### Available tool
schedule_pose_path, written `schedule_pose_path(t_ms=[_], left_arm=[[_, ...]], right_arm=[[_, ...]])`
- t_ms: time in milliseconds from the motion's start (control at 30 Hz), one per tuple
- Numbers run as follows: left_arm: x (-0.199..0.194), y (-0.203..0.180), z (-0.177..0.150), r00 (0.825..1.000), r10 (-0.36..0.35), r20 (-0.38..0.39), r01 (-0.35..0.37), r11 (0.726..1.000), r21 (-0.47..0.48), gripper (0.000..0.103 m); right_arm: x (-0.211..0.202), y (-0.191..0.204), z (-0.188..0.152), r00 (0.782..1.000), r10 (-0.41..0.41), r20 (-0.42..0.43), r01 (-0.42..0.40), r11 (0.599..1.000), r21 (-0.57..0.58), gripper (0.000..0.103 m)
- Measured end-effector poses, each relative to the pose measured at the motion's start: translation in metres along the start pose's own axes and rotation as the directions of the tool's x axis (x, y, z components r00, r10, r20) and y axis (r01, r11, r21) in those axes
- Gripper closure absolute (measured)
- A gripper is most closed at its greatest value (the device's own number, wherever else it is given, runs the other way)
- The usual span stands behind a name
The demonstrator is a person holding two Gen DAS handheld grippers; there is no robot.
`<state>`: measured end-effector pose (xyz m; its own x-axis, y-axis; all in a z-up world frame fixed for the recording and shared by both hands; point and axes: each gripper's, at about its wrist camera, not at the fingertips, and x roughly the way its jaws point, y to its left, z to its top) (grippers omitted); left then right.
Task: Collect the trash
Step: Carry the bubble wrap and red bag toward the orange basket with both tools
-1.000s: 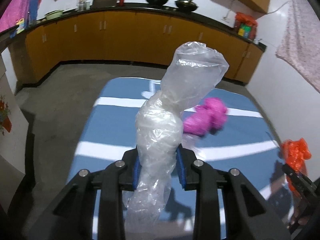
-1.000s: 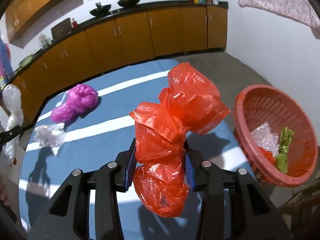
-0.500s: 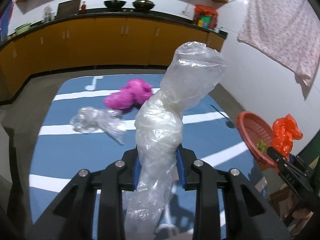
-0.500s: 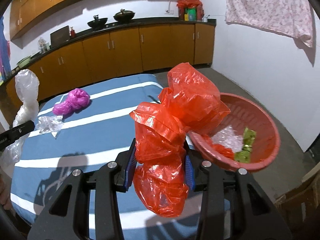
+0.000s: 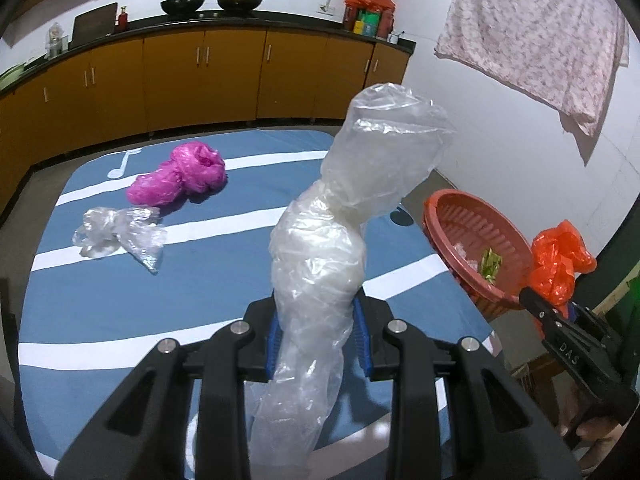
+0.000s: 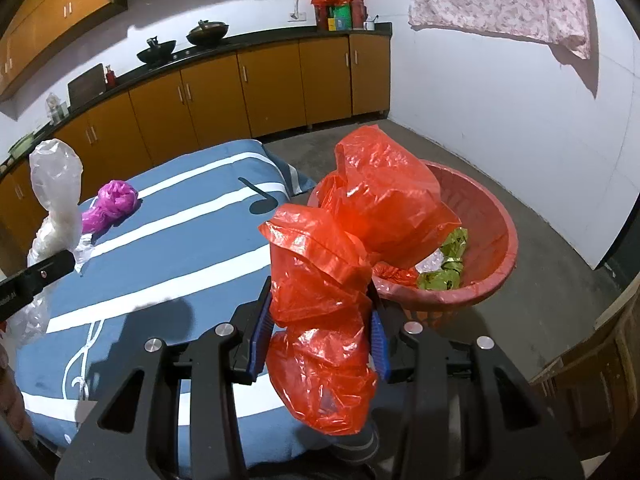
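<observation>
My left gripper [image 5: 318,340] is shut on a long clear plastic bag [image 5: 340,220], held above the blue striped table [image 5: 120,300]. My right gripper [image 6: 318,344] is shut on a crumpled red plastic bag [image 6: 344,264], held at the table's right edge just in front of the red basket [image 6: 492,216]. The basket [image 5: 452,216] holds green foil, clear plastic and a red scrap. A pink bag [image 5: 180,178] and a crumpled clear bag [image 5: 120,232] lie on the table. The right gripper with its red bag [image 5: 560,260] shows at the left wrist view's right edge.
Orange cabinets [image 5: 200,76] under a black counter with woks [image 5: 240,0] line the back wall. A floral cloth [image 5: 532,36] hangs on the white right wall. A wooden piece [image 6: 600,364] stands at the lower right, beside the basket.
Both grippers have swung to the right with their bags. The red basket has come closer in the right wrist view and has entered the left wrist view.
</observation>
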<state>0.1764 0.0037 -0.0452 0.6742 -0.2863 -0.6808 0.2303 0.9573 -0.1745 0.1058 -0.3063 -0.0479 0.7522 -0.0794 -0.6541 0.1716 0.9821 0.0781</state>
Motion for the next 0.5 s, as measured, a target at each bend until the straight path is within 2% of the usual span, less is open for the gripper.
schedule_pose_path(t_ms=[500], left_arm=[[0.0068, 0.0036, -0.0005, 1.0, 0.0, -0.021, 0.0, 1.0, -0.005, 0.073]], right_arm=[[0.0066, -0.0008, -0.0024, 1.0, 0.017, -0.02, -0.017, 1.0, -0.001, 0.061]])
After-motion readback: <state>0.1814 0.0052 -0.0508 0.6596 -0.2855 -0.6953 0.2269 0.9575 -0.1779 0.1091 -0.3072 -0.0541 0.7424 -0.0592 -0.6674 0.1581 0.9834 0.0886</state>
